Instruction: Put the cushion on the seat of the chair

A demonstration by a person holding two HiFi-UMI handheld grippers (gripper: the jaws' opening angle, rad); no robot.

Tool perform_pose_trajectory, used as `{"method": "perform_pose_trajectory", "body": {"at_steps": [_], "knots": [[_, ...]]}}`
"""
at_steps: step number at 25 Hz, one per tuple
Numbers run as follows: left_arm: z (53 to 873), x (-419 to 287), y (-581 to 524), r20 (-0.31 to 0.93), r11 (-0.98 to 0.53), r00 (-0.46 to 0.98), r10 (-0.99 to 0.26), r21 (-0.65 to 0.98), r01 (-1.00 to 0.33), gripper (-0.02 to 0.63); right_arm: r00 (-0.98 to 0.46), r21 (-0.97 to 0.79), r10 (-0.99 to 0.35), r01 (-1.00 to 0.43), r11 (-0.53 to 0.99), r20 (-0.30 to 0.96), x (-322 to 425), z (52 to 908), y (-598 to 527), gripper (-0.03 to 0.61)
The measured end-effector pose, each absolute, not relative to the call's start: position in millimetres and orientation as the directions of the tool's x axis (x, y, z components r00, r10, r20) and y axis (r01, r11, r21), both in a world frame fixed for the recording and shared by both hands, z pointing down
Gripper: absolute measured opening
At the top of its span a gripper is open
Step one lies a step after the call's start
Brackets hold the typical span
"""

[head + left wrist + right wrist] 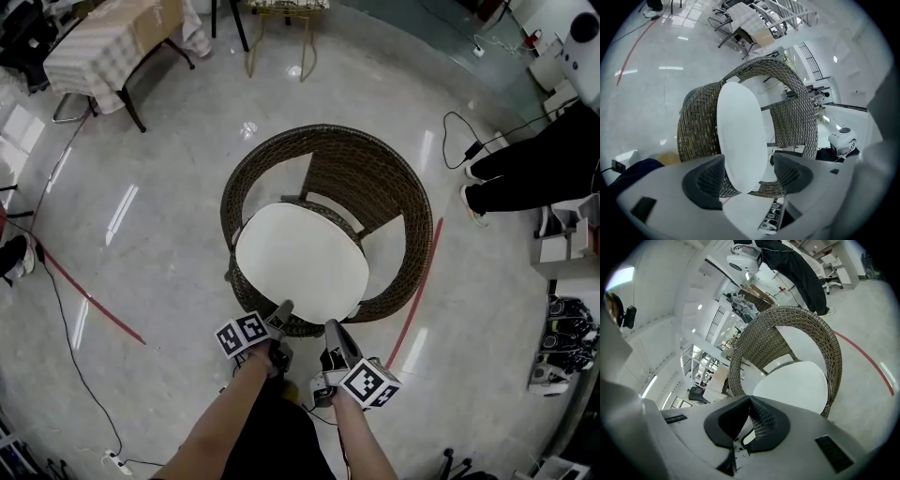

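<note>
At centre of the head view, white cushion (298, 261) lies flat on wicker chair (380, 183) seat, so I judge placement done; L gripper (281, 311) jaws wide apart, gripping nothing, R gripper (334, 330) closed, empty.

- Bottom centre: the grey two-jaw left gripper (281, 313), carrying a cube of black-and-white square markers (242, 334).
- Beside it, the matching grey right gripper (334, 332), its marker cube (371, 383) lower right.
- Black ribbed pads (705, 180) line the jaws.
- Dark clothing (272, 441) along the bottom edge.
</note>
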State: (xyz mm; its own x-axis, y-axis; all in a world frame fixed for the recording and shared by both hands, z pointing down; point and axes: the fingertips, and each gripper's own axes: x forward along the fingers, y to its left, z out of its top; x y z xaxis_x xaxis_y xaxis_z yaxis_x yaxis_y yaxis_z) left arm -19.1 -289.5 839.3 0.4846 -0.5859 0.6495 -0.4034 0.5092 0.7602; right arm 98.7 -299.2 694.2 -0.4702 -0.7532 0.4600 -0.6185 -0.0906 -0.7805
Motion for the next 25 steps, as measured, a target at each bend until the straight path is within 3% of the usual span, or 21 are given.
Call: {"method": "perform_pose_trajectory", "body": {"at_steps": [4, 14, 19, 21, 25], "knots": [[810, -23, -287, 0.611, 0.468, 0.487, -0.625, 0.792, -0.393, 0.34, -0.468, -0.775, -0.755, -0.627, -0.082, 0.459, 98, 685, -292, 0.017], [697, -2, -289, 0.453, 0.202, 0.599, -0.66, 0.875, -0.439, 0.236, -0.44, -0.792, -0.796, -0.605, -0.079, 0.416, 101, 638, -282, 0.017], [644, 9, -290, 0.384, 0.071, 0.629, -0.675, 0.884, -0.463, 0.225, -0.439, -0.813, -0.821, -0.58, -0.05, 0.364, 104, 604, -287, 0.017], [625, 11, -286, 0.369, 0.017, 0.633, -0.68, 0.872, -0.489, 0.174, -0.441, -0.812, -0.827, -0.583, -0.032, 0.349, 107, 591, -287, 0.017], [582, 18, -286, 0.315, -0.097, 0.645, -0.696, 0.85, -0.519, 0.133, -0.428, -0.776, -0.843, -0.631, 0.019, 0.327, 120, 560, -289, 0.016]]}}
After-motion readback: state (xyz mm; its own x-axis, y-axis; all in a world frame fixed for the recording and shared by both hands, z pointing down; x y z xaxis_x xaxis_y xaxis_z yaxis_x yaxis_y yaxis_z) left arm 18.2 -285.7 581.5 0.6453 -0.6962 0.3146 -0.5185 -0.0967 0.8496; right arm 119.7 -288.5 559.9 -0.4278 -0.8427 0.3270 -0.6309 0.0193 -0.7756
